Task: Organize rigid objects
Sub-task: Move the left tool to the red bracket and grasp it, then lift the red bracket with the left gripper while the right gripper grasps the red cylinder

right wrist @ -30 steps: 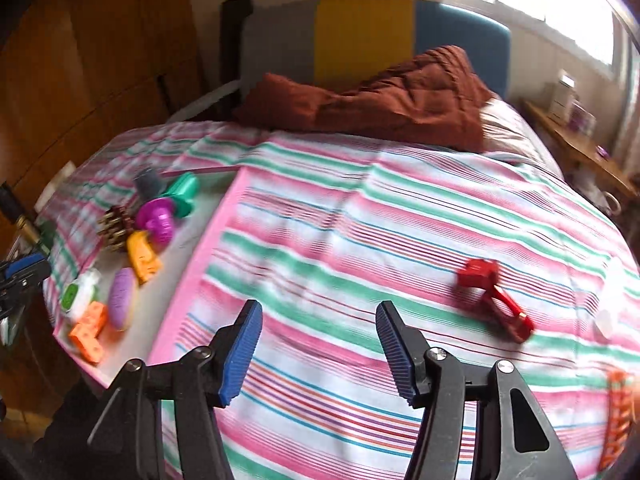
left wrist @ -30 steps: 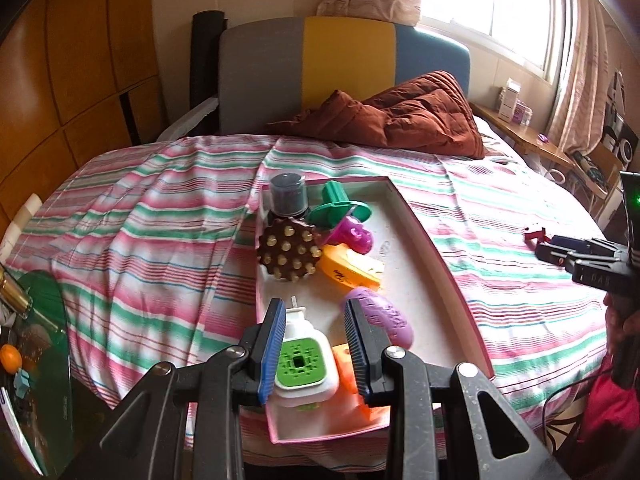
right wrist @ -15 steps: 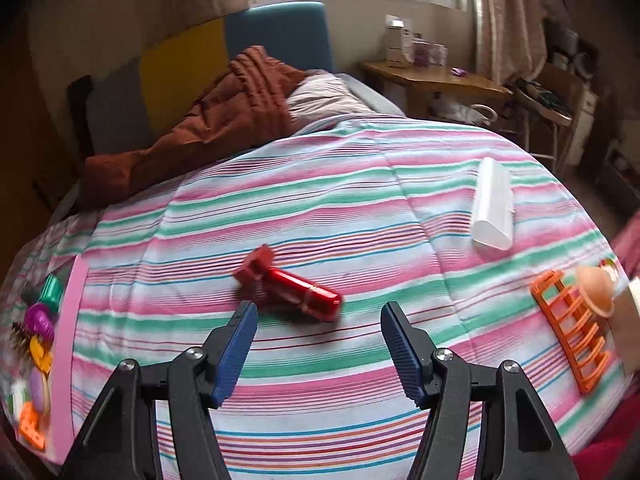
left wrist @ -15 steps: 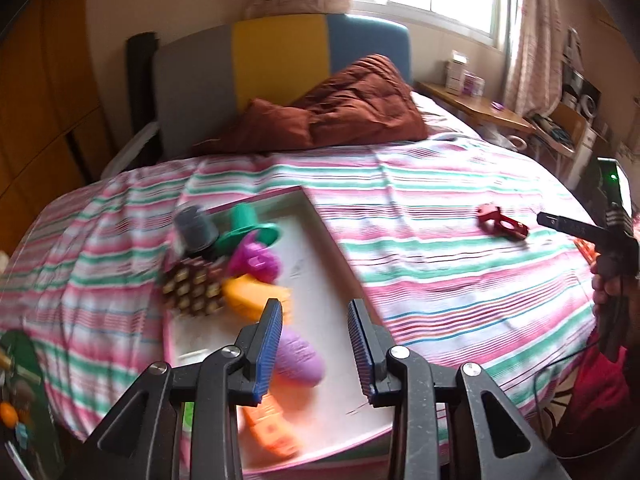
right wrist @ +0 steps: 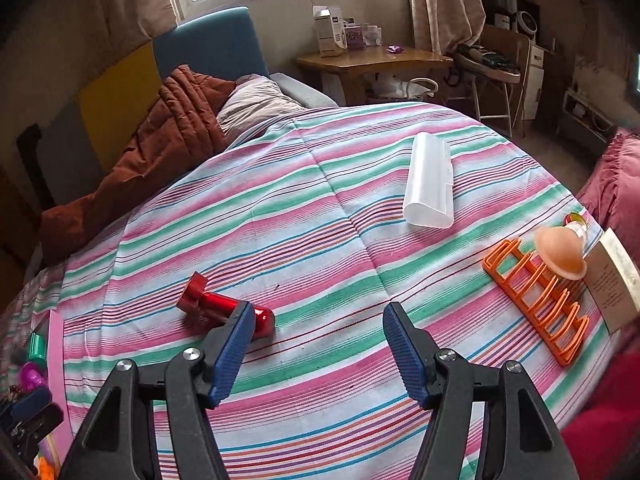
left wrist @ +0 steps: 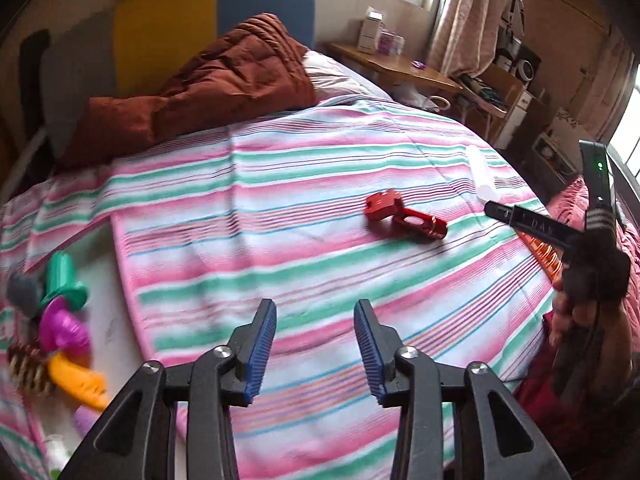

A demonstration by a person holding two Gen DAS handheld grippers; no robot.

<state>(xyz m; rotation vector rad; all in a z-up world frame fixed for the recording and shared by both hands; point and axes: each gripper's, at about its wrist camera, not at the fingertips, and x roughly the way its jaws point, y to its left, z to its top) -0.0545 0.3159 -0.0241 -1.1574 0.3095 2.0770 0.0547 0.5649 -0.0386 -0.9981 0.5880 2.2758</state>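
A red metal tool [left wrist: 404, 219] [right wrist: 224, 307] lies on the striped bedspread. My left gripper [left wrist: 315, 344] is open and empty, above the bedspread, nearer than the tool. My right gripper [right wrist: 316, 354] is open and empty; its left finger overlaps the tool's near end in its own view. It also shows at the right of the left wrist view [left wrist: 520, 218]. A white case [right wrist: 429, 182], an orange rack [right wrist: 538, 300] and a peach cup-shaped piece [right wrist: 560, 252] lie to the right. A pink-rimmed tray [left wrist: 104, 292] at the left holds green [left wrist: 62, 280], magenta [left wrist: 64, 328] and orange [left wrist: 78, 380] toys.
A rust-brown quilt [left wrist: 200, 92] and a pillow [right wrist: 256, 108] lie by the headboard. A wooden side table [right wrist: 372, 60] with boxes stands beyond the bed. A card [right wrist: 612, 280] lies beside the rack at the bed's right edge.
Both grippers have swung right. The left one has left the tray and now faces the red tool. The right one now has the white case, rack and tool in view.
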